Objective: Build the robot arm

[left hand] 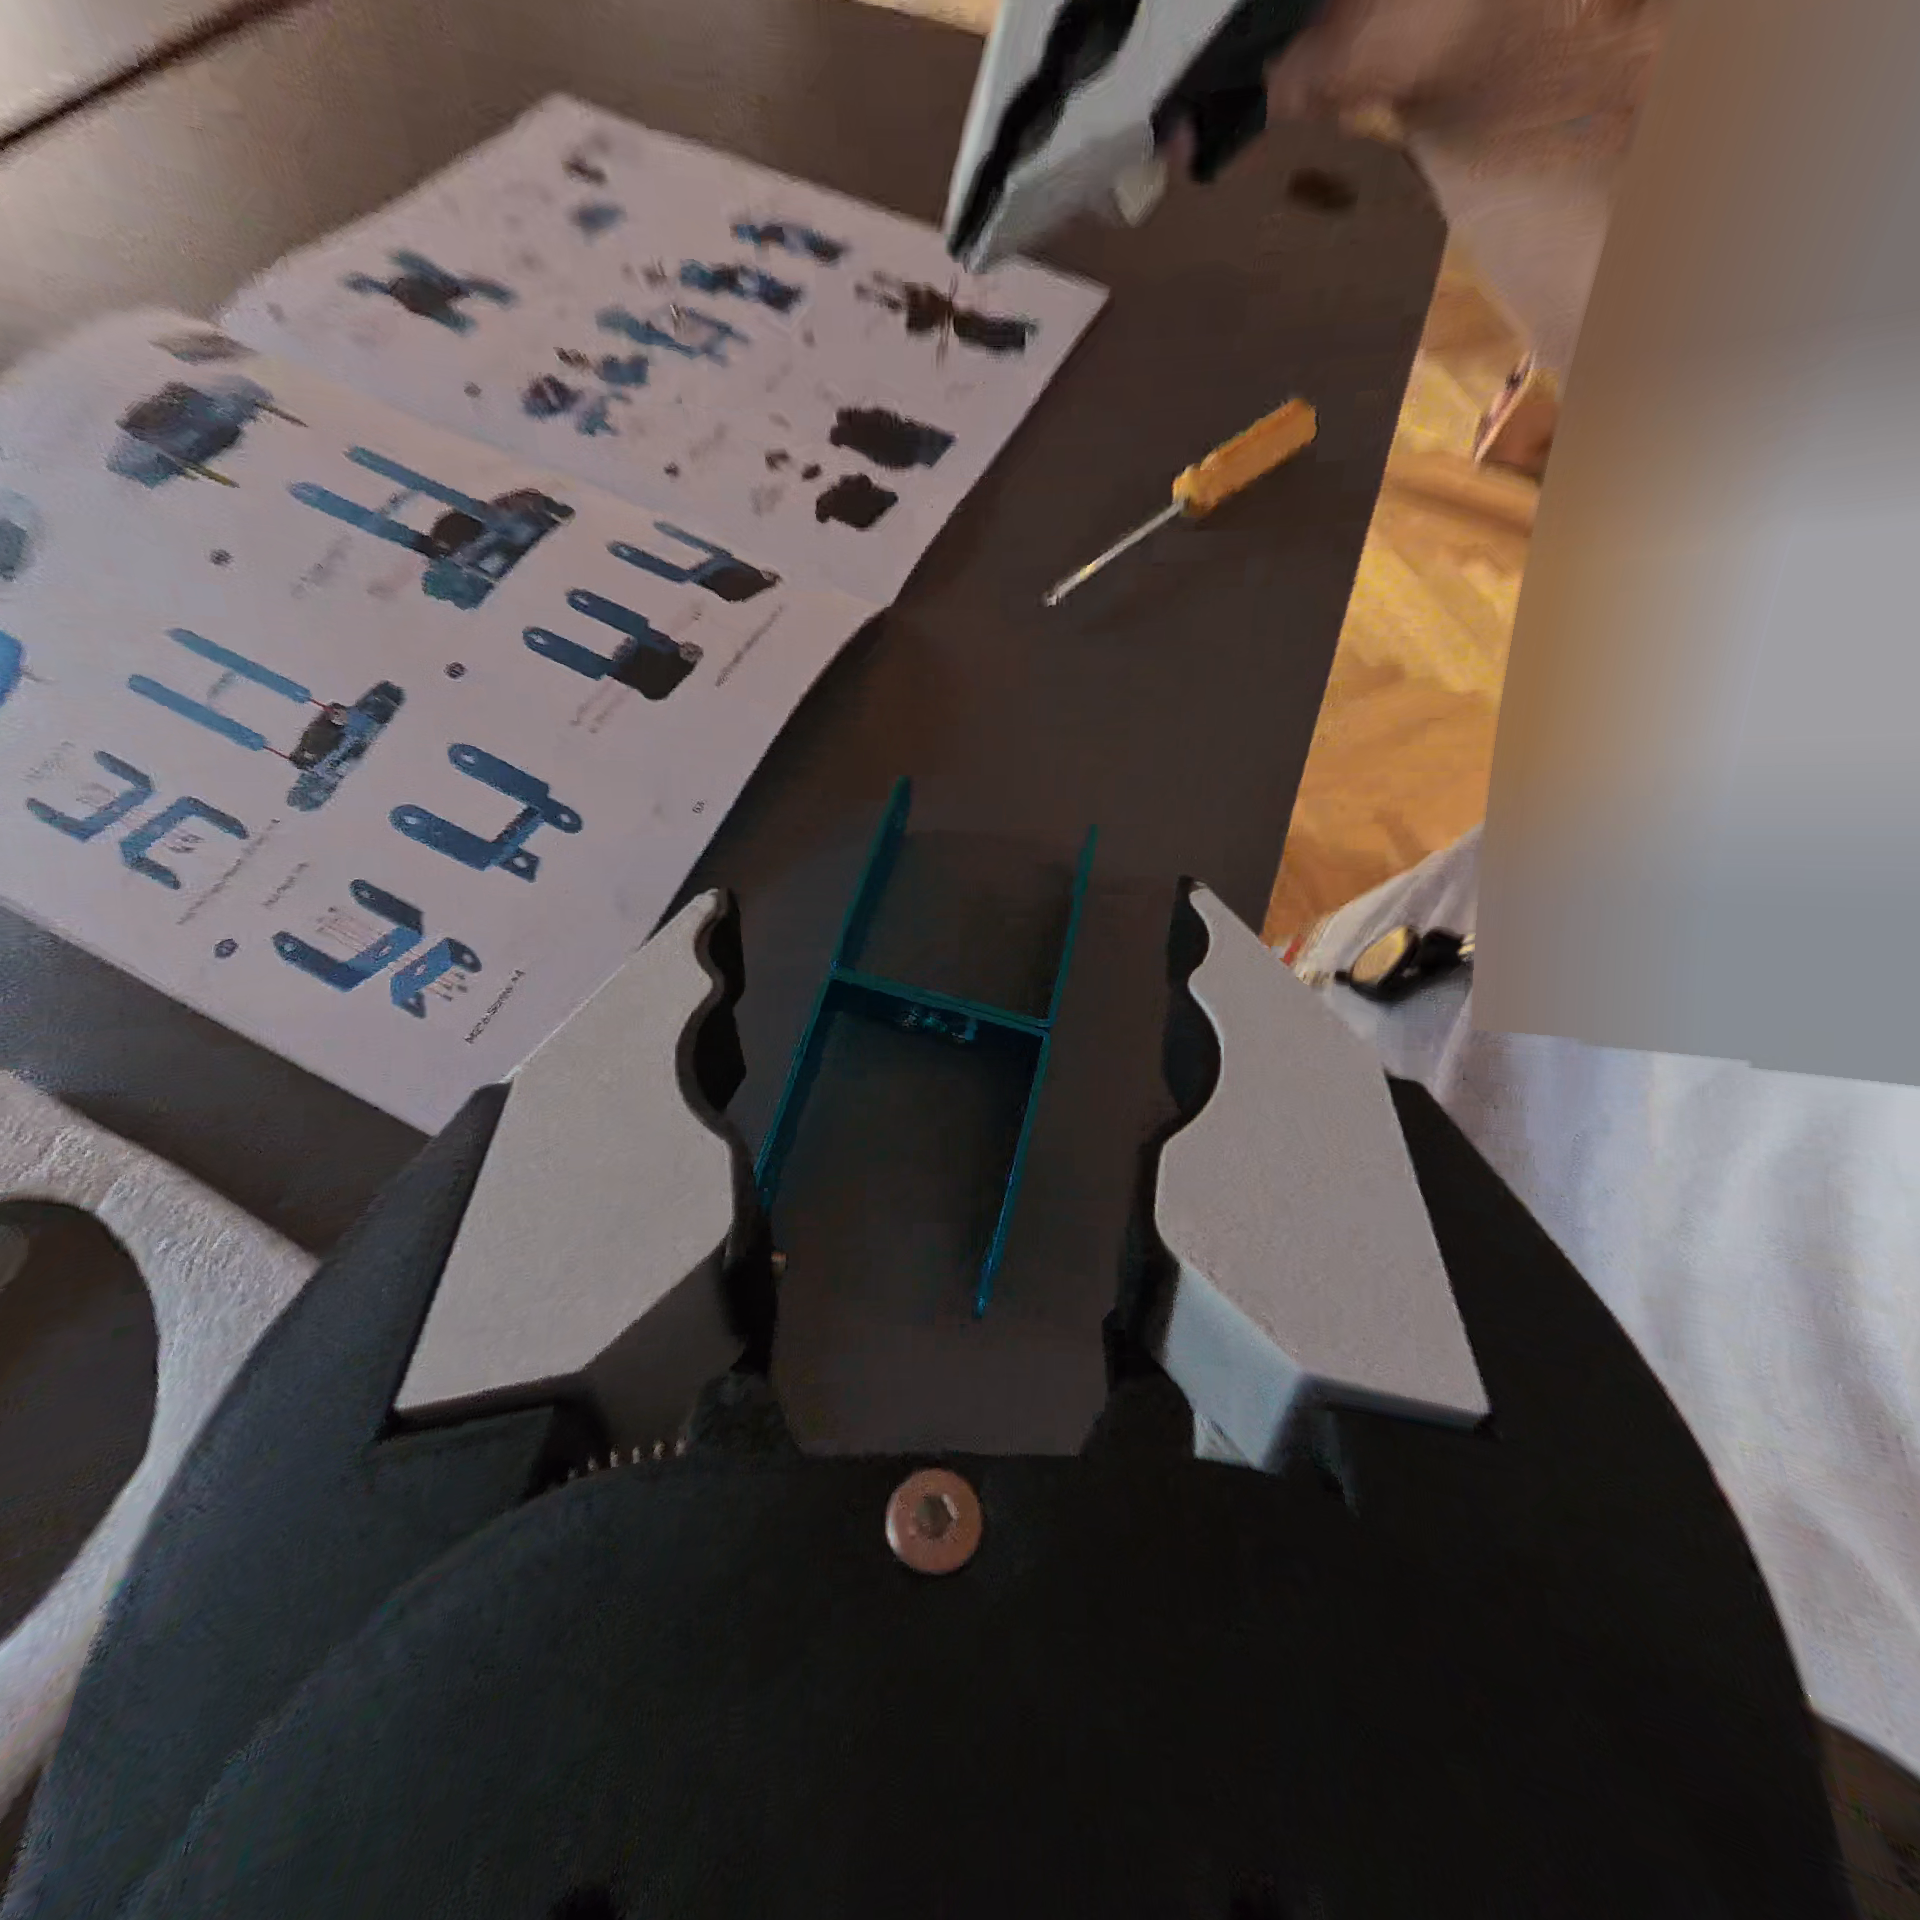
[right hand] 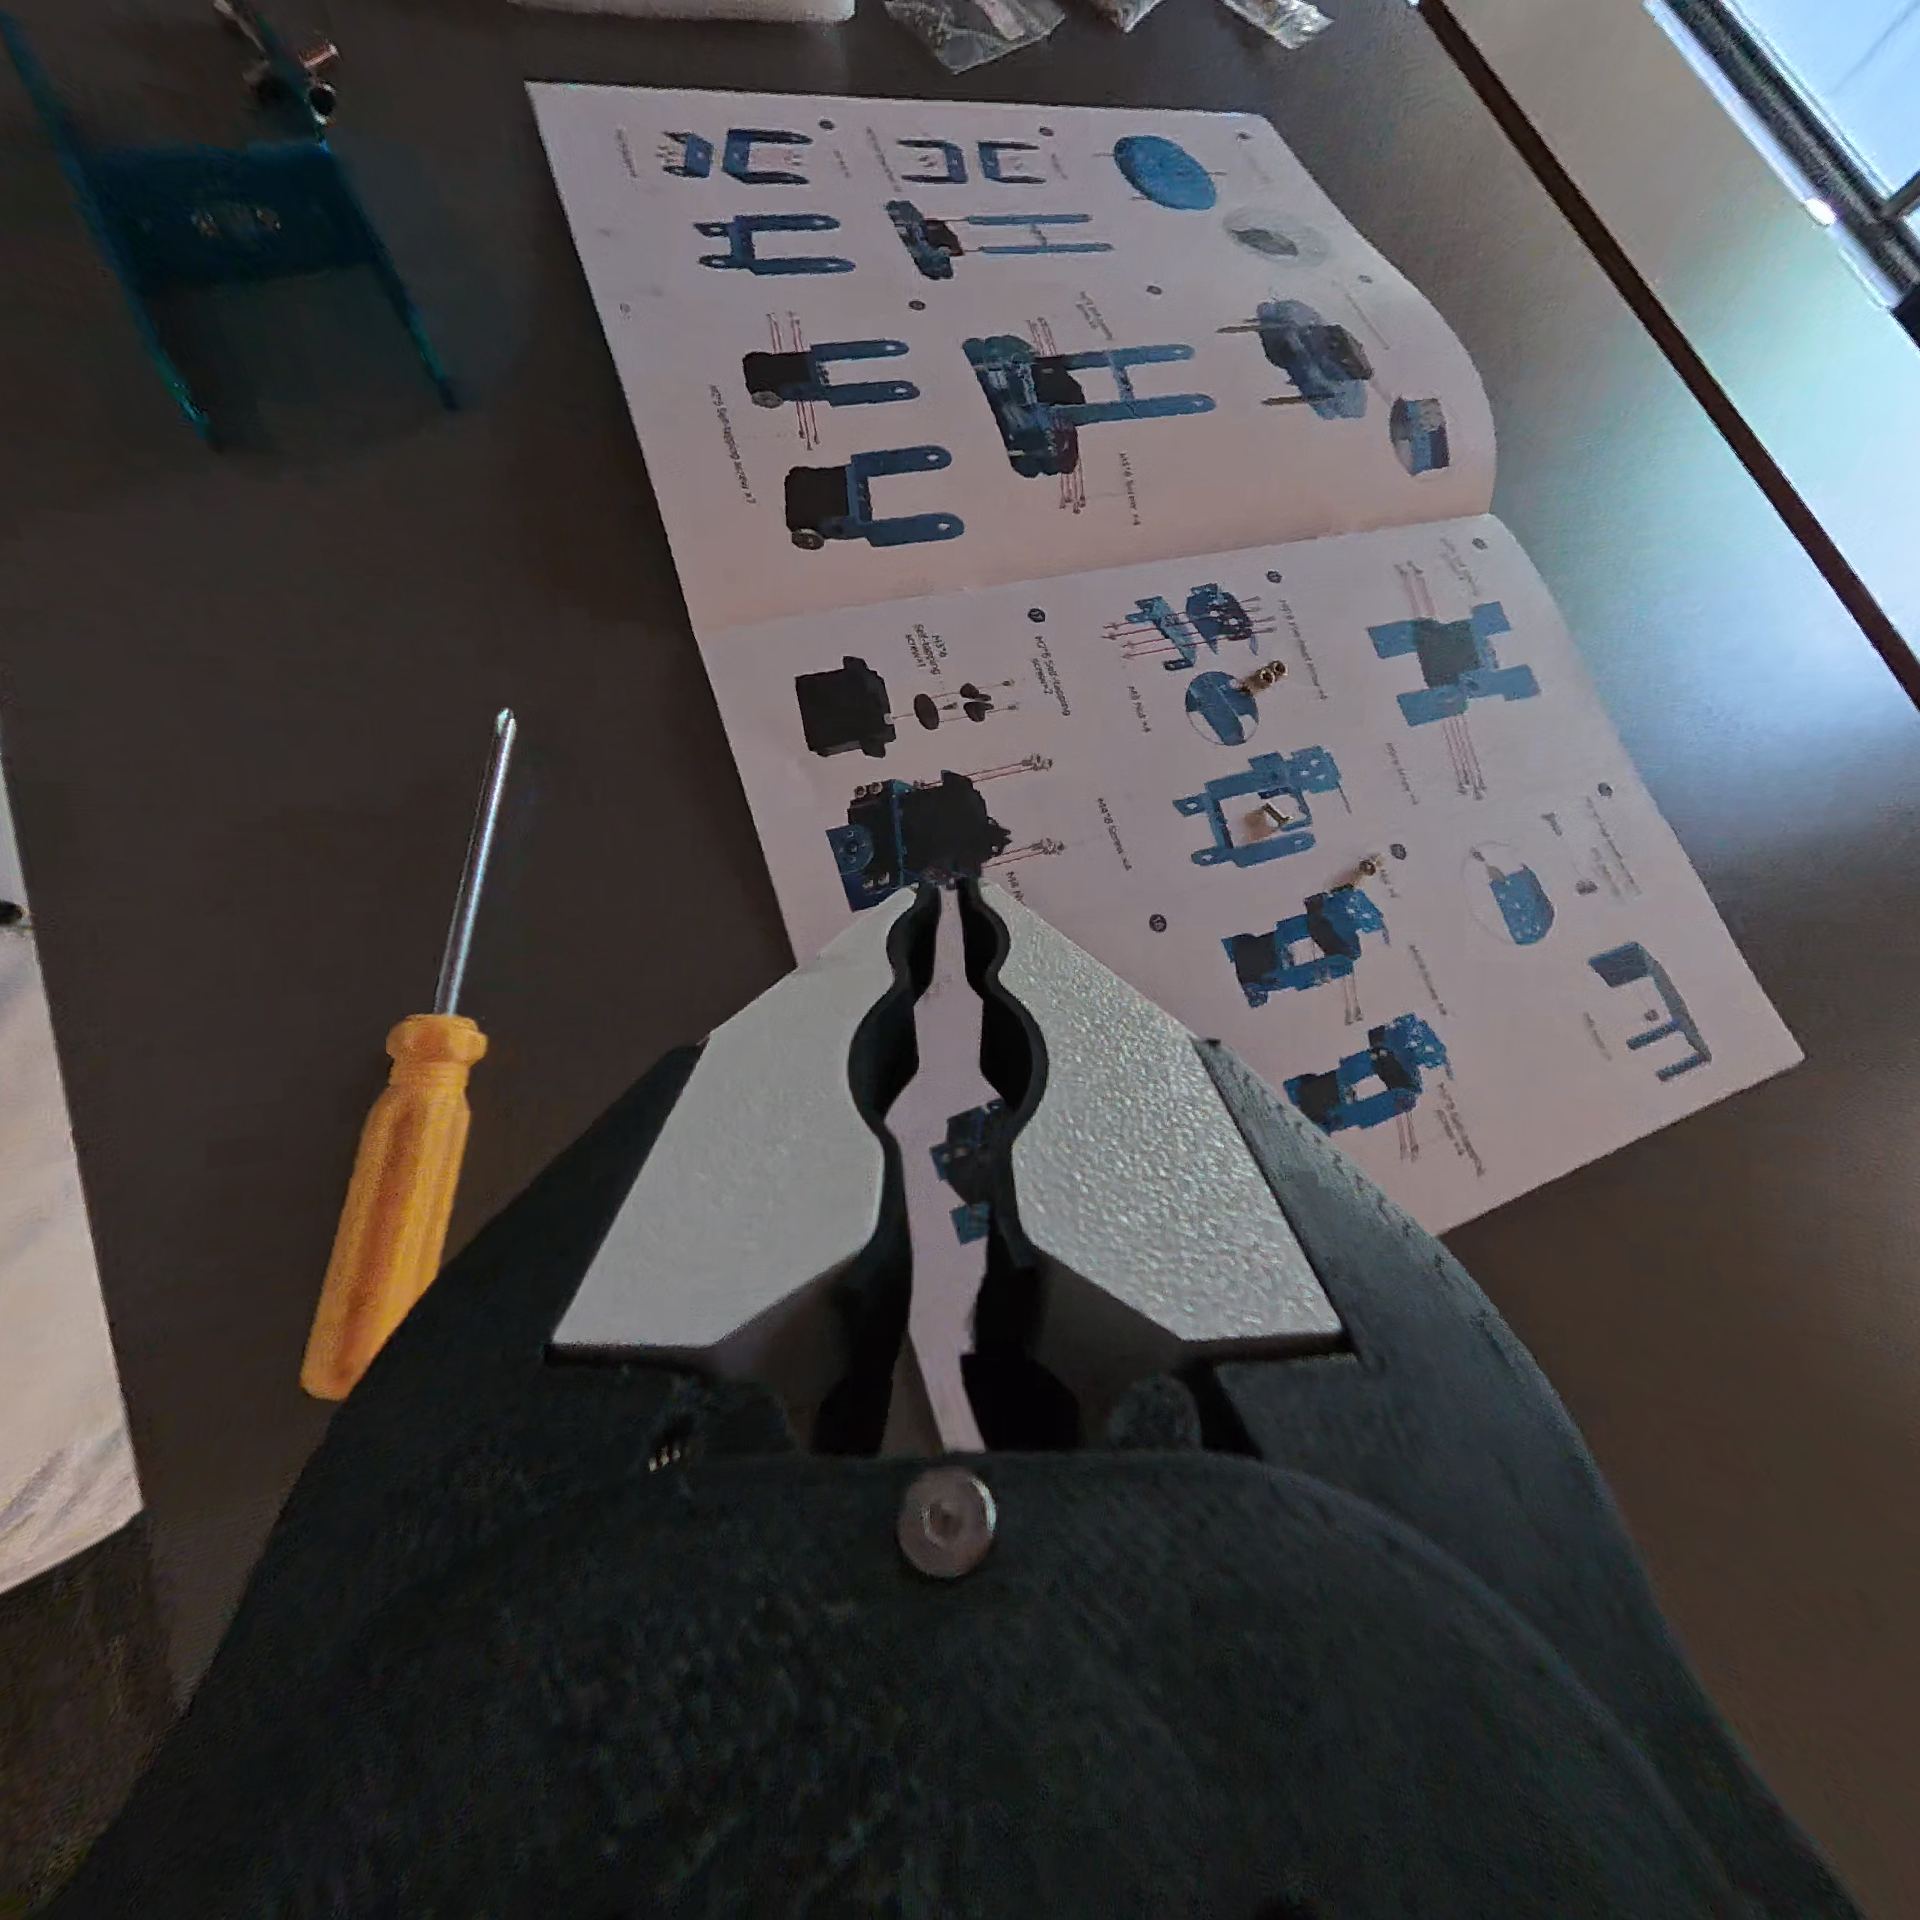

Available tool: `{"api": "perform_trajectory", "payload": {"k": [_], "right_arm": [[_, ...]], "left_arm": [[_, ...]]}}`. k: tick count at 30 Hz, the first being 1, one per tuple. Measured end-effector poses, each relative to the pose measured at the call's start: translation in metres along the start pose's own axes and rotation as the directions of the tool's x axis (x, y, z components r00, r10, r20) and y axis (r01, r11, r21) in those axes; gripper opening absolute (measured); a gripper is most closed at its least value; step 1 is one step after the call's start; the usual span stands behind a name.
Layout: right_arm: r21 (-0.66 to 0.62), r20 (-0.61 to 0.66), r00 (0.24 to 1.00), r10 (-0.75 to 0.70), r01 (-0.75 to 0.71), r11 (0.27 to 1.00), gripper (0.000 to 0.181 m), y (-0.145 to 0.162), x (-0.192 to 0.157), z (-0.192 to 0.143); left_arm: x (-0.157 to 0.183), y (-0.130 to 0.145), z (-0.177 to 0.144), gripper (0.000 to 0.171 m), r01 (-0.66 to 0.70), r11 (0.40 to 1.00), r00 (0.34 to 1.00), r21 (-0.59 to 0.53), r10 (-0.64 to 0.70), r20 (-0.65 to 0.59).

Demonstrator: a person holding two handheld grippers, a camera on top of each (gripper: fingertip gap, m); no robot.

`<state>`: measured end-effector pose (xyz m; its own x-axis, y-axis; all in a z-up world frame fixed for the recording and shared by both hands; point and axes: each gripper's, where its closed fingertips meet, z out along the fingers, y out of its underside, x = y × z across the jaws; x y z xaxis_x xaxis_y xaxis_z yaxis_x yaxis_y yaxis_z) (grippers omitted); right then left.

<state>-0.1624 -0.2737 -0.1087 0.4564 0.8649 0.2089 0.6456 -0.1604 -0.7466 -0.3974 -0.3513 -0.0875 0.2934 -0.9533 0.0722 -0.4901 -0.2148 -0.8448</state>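
My left gripper (left hand: pixel 956 899) is open. A teal H-shaped metal bracket (left hand: pixel 935 1013) stands on the dark table (left hand: pixel 1143 675) between its fingers, its left plate close to the left finger (left hand: pixel 603 1174); whether they touch I cannot tell. The bracket also shows at the far left in the right wrist view (right hand: pixel 229 229). My right gripper (right hand: pixel 940 888) is shut and empty, hovering over the near edge of an open instruction booklet (right hand: pixel 1039 520). It also shows blurred at the top of the left wrist view (left hand: pixel 966 249). A yellow-handled screwdriver (right hand: pixel 395 1184) lies just left of it.
The booklet (left hand: pixel 520 623) and screwdriver (left hand: pixel 1236 457) lie ahead of my left gripper. Small brass screws (right hand: pixel 1262 675) rest on the booklet. Hardware bags (right hand: pixel 987 31) sit at the far edge. White foam (left hand: pixel 156 1195) lies left, white cloth (left hand: pixel 1662 1299) right.
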Motion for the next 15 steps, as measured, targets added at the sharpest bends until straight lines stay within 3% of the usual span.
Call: {"api": "perform_trajectory", "payload": {"k": [3,7,9,11,15], "right_arm": [[-0.002,0.059,0.996,-0.071,0.072,0.997,0.006,-0.004,0.004,0.01],[0.009,0.127,0.982,-0.138,0.138,0.99,0.009,-0.005,-0.005,0.027],[-0.015,0.148,0.976,-0.16,0.164,0.986,0.011,0.0,-0.008,0.032],[-0.031,0.166,0.971,-0.173,0.18,0.983,0.012,0.005,-0.01,0.031],[-0.03,0.149,0.976,-0.159,0.166,0.986,0.011,0.011,0.009,0.019]], "left_arm": [[0.002,0.013,0.032,0.082,-0.061,0.968,0.998,-0.245,0.057,-0.022],[0.005,0.041,0.054,0.083,-0.137,0.85,0.99,-0.509,0.127,-0.056],[0.003,0.048,0.06,0.079,-0.157,0.81,0.987,-0.565,0.155,-0.053],[0.004,0.047,0.064,0.067,-0.159,0.806,0.987,-0.57,0.151,-0.061],[-0.001,0.041,0.068,0.066,-0.172,0.812,0.983,-0.558,0.182,-0.038]]}}
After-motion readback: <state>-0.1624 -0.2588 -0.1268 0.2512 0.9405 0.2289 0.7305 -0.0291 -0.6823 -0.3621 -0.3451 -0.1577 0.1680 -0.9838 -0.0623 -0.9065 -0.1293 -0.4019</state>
